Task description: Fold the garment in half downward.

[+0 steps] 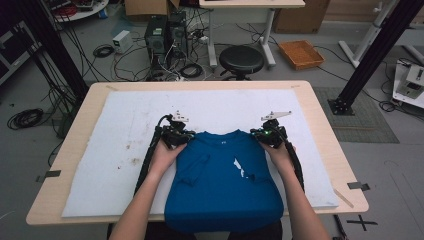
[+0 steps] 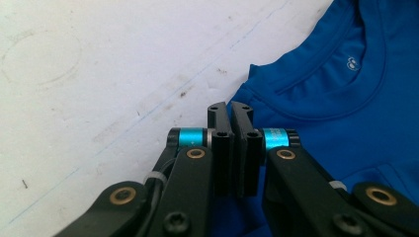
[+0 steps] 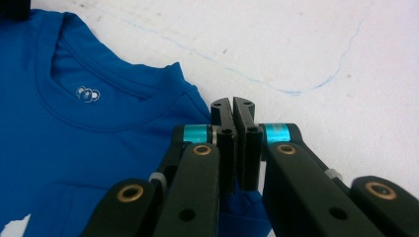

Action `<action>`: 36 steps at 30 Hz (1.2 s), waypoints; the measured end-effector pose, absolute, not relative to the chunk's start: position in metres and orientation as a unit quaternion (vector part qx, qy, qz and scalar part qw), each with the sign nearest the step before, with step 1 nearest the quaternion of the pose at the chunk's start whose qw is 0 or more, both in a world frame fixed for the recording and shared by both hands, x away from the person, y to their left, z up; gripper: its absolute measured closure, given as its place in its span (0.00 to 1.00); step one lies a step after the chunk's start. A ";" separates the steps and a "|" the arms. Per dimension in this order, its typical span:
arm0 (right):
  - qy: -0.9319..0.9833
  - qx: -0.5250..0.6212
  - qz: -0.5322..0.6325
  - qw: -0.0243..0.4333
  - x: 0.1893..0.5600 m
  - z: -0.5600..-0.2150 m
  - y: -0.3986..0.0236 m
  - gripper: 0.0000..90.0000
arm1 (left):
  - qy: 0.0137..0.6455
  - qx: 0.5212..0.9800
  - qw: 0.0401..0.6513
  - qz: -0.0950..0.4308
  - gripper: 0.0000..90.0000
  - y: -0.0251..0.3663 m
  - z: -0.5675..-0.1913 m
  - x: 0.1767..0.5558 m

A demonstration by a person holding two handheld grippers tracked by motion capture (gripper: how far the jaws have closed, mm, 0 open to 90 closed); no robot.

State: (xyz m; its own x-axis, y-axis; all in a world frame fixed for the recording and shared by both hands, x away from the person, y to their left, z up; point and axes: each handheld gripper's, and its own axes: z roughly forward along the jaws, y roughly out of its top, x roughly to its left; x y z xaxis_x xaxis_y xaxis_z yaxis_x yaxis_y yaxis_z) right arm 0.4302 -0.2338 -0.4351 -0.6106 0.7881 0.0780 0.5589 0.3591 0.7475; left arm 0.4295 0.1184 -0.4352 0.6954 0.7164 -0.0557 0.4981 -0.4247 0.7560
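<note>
At centre frame, the left gripper (image 1: 178, 136) and right gripper (image 1: 266, 135) each pinch a shoulder of the blue T-shirt (image 1: 222, 185), which trails toward the bottom edge.

The high view looked forward and down over the whole surface (image 1: 320, 130) from the person's side, while both claw views sat close above it, sharing the blue shirt's collar (image 2: 363, 74).

Closed claw (image 2: 230, 109) pinching blue shirt (image 2: 341, 98)
</note>
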 end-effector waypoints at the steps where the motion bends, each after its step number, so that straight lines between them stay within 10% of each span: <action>1: 0.809 0.417 0.387 0.148 0.430 -0.435 -0.234 0.99 | 0.365 0.831 0.396 0.139 0.97 0.119 -0.434 0.429; 18: 0.792 0.397 0.431 0.169 0.428 -0.395 -0.237 0.99 | 0.348 0.808 0.442 0.174 0.97 0.128 -0.396 0.421; 36: 0.793 0.330 0.465 0.215 0.295 -0.397 -0.258 0.99 | 0.235 0.831 0.458 0.212 0.97 0.129 -0.389 0.286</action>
